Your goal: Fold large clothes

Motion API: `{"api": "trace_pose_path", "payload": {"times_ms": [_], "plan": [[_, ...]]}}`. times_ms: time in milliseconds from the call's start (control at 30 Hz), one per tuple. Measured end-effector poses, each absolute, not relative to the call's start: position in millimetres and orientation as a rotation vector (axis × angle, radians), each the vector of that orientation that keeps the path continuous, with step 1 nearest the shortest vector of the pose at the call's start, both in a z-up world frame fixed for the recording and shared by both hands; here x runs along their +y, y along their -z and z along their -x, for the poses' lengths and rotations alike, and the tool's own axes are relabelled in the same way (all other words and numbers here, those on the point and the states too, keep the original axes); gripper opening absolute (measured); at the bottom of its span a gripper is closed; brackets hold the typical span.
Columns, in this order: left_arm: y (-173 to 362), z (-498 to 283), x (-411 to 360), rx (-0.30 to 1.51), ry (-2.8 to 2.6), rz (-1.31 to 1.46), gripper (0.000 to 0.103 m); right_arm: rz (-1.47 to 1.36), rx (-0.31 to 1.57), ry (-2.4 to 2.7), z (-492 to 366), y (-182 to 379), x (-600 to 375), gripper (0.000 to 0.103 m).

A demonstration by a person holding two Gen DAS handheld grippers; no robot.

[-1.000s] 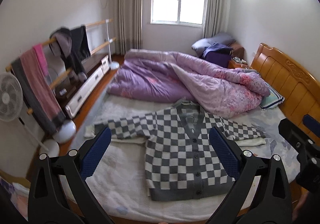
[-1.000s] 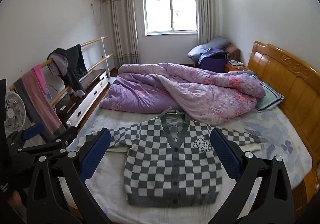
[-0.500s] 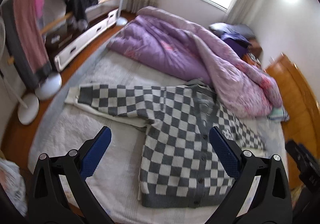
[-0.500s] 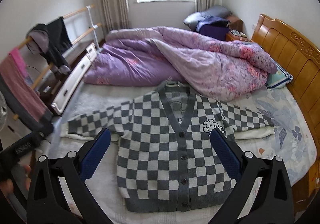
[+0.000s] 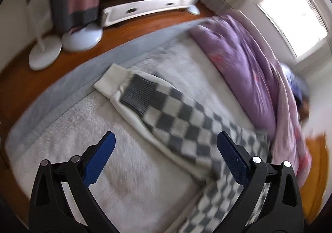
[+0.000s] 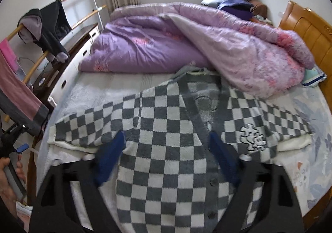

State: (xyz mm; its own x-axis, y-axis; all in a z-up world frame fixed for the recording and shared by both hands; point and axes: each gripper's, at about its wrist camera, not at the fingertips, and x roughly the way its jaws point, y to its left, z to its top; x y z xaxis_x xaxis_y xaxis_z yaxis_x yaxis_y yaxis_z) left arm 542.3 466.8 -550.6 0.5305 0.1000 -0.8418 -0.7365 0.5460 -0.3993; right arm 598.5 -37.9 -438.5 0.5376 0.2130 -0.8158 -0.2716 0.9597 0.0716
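A grey-and-white checkered cardigan lies flat and face up on the bed, sleeves spread to both sides. In the left wrist view its left sleeve runs diagonally, with the white cuff near the bed's edge. My left gripper is open and empty, low over the sleeve's middle. My right gripper is open and empty above the cardigan's chest, its blue pads blurred. The left gripper's handle and the hand holding it show at the right wrist view's left edge.
A purple quilt is heaped across the far half of the bed. The wooden headboard is on the right. A drying rack with hanging clothes, a white cabinet and a fan base stand left of the bed.
My left gripper has swung left and dropped low over the left sleeve. My right gripper has moved forward and down toward the cardigan's chest. Both stay open.
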Motion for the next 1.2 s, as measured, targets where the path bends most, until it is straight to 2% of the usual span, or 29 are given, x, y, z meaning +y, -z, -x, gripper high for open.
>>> {"api": "trace_pose_path", "payload": {"times_ms": [100,200,300,367,533,667,733,800,833,867,900,1000,1067,1100,1200], "plan": [[595,-553,500,0.867,-0.644,0.893,0.098,0.057,1.013,-0.328,-623,474,-34,0.058],[627,-568,513,0.877,-0.639,0.893,0.097,0.060,1.035,-0.344,-640,506,-28,0.054],[660,-583,529,0.891,-0.652,0.924,0.093,0.037,1.065,-0.350,-653,532,-24,0.054],[684,-591,541,0.909,-0.640,0.970,0.081,0.020,1.090,-0.351,-661,548,-21,0.054],[719,-589,560,0.902,-0.623,1.101,0.077,0.006,1.129,-0.358,-675,581,-12,0.054],[730,-587,564,0.898,-0.609,1.139,0.068,0.001,1.144,-0.369,-682,594,-4,0.054],[734,-587,566,0.889,-0.612,1.148,0.059,0.002,1.149,-0.381,-686,601,0,0.054],[736,-589,567,0.899,-0.634,1.119,0.042,-0.003,1.155,-0.390,-689,608,4,0.054],[736,-590,568,0.897,-0.638,1.115,0.024,-0.012,1.160,-0.396,-691,612,4,0.053],[736,-589,569,0.889,-0.639,1.118,0.013,-0.022,1.171,-0.401,-695,619,5,0.051],[734,-587,570,0.880,-0.643,1.122,0.010,-0.025,1.179,-0.409,-698,625,8,0.040],[716,-583,565,0.842,-0.647,1.104,0.009,-0.040,1.204,-0.447,-710,645,17,0.019],[689,-581,556,0.797,-0.631,1.059,0.009,-0.065,1.211,-0.484,-717,655,24,0.012],[678,-580,553,0.778,-0.623,1.043,0.009,-0.086,1.221,-0.514,-721,663,29,0.004],[631,-580,534,0.707,-0.585,0.964,0.009,-0.121,1.278,-0.586,-730,686,48,0.002]]}}
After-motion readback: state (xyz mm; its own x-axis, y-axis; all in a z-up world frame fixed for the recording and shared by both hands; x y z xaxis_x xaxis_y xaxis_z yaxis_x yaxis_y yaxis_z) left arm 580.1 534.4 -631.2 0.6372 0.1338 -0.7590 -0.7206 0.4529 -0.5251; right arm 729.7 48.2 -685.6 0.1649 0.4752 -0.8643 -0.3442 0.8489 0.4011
